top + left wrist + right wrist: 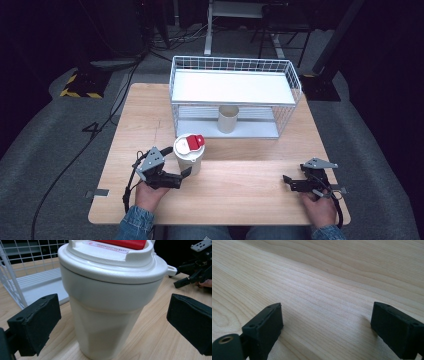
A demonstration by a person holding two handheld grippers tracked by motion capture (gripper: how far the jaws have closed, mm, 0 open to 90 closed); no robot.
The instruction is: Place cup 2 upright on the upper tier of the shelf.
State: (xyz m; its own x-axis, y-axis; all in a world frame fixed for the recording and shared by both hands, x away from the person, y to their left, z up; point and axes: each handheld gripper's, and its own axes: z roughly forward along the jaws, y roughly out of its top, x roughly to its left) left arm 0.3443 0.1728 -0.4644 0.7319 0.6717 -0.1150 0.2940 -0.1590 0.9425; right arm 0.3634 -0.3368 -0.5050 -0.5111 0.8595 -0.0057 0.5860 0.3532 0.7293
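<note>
At bottom left of the high view, the left gripper [186, 172] has jaws spread w/ the cup [189, 154] between them, pads not touching it. Bottom right, the right gripper [286, 180] rests low over the table [240, 185], jaws spread, nothing between. Cup stands upright, centre-left, red lid [192, 142] on. Beyond, upper centre, a wire rack [235, 95] w/ a small tube [228, 119] inside.

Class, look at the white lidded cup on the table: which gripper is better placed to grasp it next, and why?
Left. The left gripper has open jaws on either side of the white lidded cup; the right gripper rests apart over bare table.
</note>
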